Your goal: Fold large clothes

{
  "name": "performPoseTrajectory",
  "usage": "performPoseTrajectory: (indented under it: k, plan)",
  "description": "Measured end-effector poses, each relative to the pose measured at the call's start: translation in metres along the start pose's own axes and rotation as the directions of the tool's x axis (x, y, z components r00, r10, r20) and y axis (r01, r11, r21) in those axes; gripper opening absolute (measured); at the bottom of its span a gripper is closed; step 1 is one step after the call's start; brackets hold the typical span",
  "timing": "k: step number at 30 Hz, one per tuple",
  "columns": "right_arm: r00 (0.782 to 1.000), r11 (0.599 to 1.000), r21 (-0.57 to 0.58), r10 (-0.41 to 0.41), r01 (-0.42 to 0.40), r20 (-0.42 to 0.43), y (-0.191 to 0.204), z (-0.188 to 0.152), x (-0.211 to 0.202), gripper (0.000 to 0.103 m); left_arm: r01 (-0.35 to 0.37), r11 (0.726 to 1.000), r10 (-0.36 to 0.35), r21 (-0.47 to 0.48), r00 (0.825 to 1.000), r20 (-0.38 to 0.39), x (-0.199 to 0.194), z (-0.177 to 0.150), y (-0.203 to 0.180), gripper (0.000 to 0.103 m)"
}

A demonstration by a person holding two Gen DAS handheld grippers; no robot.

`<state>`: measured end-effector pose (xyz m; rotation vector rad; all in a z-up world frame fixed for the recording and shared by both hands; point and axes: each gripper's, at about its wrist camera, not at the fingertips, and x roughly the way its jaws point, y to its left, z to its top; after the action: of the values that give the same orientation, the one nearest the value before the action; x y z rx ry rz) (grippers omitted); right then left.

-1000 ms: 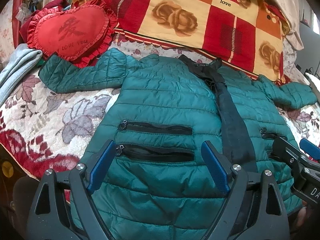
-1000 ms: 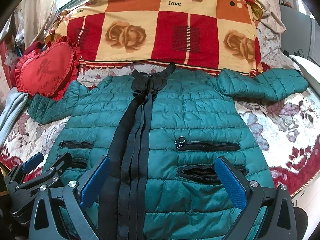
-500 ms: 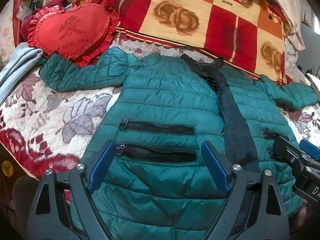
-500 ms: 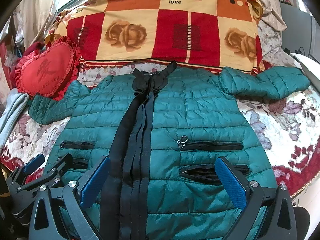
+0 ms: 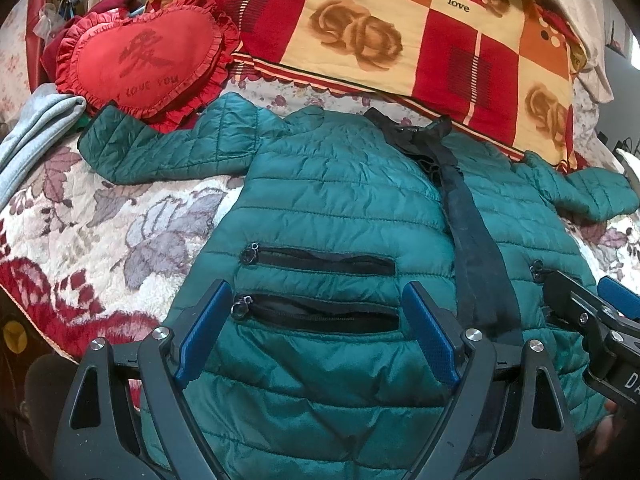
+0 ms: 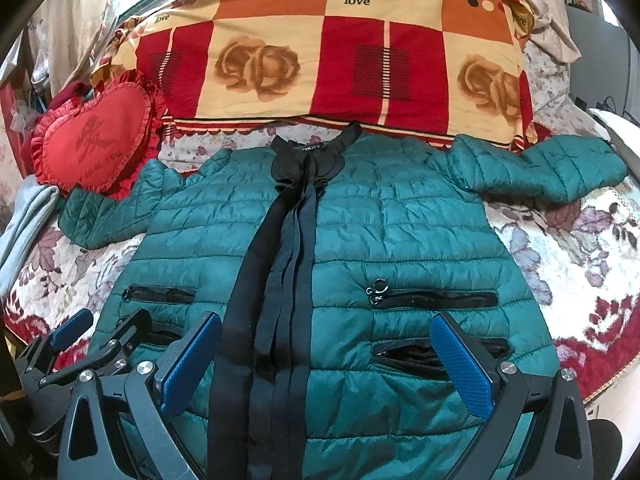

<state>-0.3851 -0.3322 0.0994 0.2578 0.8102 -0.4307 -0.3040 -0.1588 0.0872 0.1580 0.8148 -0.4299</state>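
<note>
We see the jacket (image 5: 340,216) lying flat on the bed (image 5: 120,232), front up. Our left gripper (image 5: 316,332) and right gripper (image 6: 324,364) hover over its hem, both spread wide and holding nothing.

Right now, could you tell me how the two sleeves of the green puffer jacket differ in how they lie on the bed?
The left sleeve has its cuff end touching the red heart-shaped pillow and lies over the floral blanket. The right sleeve lies clear of the pillow, its shoulder end against the checked rose quilt. In the right wrist view the left sleeve slopes down toward its cuff, while the right one runs nearly level. Both are spread outward, unfolded.
</note>
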Motion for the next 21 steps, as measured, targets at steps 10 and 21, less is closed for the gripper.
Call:
performPoseTrajectory:
  k: [10, 21]
  plan:
    - [1.0, 1.0, 0.003, 0.01, -0.01, 0.003, 0.003, 0.004, 0.006, 0.103, -0.009, 1.0, 0.009, -0.008, 1.0, 0.0, 0.008, 0.008, 0.001, 0.087]
    - [0.999, 0.999, -0.002, 0.032, -0.032, 0.029, 0.009, 0.023, 0.014, 0.103, -0.038, 0.999, 0.039, -0.027, 0.999, 0.022, 0.009, 0.028, 0.018, 0.087]
